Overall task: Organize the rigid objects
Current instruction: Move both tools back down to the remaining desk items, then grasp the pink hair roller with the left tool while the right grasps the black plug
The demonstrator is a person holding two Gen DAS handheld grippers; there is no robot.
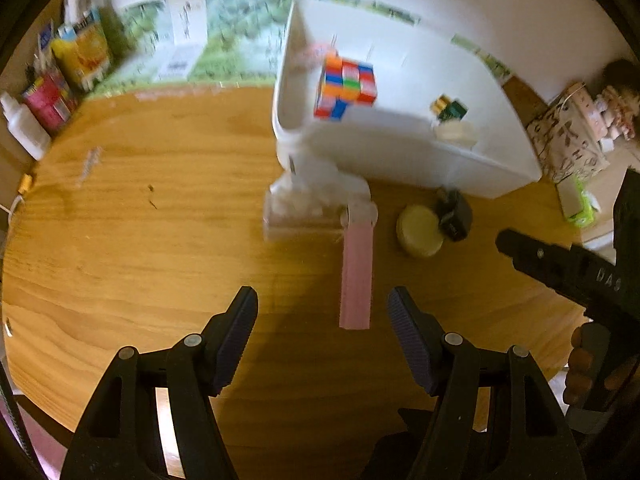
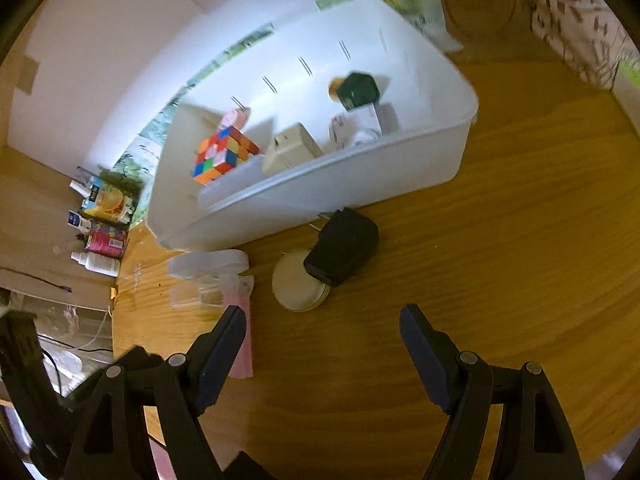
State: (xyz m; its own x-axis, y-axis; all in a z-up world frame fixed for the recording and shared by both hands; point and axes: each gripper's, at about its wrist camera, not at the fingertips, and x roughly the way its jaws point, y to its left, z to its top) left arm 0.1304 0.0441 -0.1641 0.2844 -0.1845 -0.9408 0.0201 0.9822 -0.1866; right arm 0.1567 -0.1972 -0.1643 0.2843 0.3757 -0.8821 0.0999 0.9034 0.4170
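Pink strip [image 1: 355,276] (loose on table [image 1: 140,240]); white bin [image 2: 340,184] holds colour cube [image 2: 224,154]

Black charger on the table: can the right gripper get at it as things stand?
Probably yes. The right gripper is open and empty, with bare table between it and the black charger, which leans on the round tin.

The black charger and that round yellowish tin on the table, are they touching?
Touching. In the right wrist view the black charger overlaps the round tin, its lower end resting on the tin's lid.
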